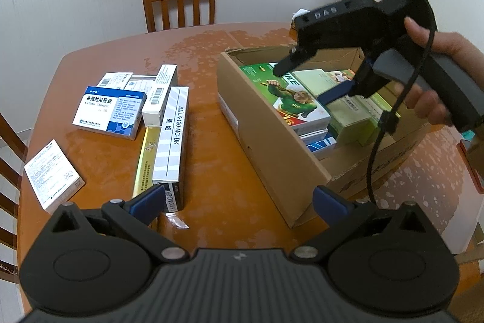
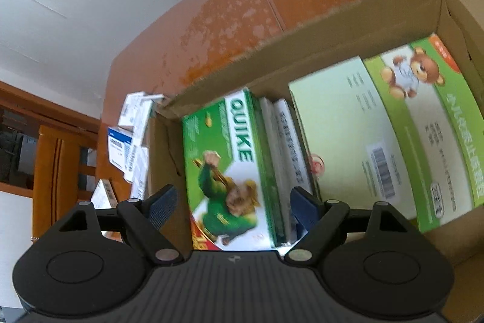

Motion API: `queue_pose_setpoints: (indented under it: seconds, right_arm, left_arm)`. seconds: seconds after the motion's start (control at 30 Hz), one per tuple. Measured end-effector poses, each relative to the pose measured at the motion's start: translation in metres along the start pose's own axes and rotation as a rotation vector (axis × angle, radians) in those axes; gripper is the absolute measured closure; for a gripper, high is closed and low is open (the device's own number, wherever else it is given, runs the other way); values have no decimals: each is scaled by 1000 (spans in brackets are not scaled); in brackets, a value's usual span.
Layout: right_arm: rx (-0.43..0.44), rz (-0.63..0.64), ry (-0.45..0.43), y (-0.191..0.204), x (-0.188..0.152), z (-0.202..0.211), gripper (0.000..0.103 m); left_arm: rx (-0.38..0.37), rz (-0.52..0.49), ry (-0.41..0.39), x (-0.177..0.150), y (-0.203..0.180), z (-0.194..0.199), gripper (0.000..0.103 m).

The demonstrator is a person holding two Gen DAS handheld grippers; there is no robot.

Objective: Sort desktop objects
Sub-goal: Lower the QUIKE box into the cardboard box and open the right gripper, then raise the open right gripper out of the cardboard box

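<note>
Packing step: right tool (image 2: 233, 209), jaws apart and empty, over green box (image 2: 230, 171) in carton (image 1: 272, 153); left tool (image 1: 239, 202) likewise apart, next fetches counter (image 1: 208, 123) boxes.

I read "QUIKE" on the green monkey box (image 2: 230, 168) in the carton, "LK-120-MC-BK" on the long white box (image 1: 171, 138) on the table — and "DAS" on the right gripper (image 1: 314, 79).
</note>
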State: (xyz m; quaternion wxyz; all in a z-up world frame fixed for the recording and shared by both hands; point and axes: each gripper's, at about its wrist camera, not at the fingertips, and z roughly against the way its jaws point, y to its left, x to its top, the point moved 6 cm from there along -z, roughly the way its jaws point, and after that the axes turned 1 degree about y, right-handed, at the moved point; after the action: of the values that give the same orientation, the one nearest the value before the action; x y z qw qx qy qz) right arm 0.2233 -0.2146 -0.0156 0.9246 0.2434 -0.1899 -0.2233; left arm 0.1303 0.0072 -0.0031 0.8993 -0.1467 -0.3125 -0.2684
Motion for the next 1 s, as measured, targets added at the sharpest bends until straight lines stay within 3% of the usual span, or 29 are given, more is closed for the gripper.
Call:
queue_pose_setpoints:
  seconds: [0.27,0.5,1.0]
  right_arm:
    - [-17,39,-31,3,1,11,13]
    - [-41,48,-110,-4,-6,33,10]
    - [-48,46,-212,-10,-23,69,7]
  left_arm:
    - [9,2,-2,0,1,1,0]
    - [23,13,-18,0,6,6,0]
    - [102,46,-57,-2,28,25,0]
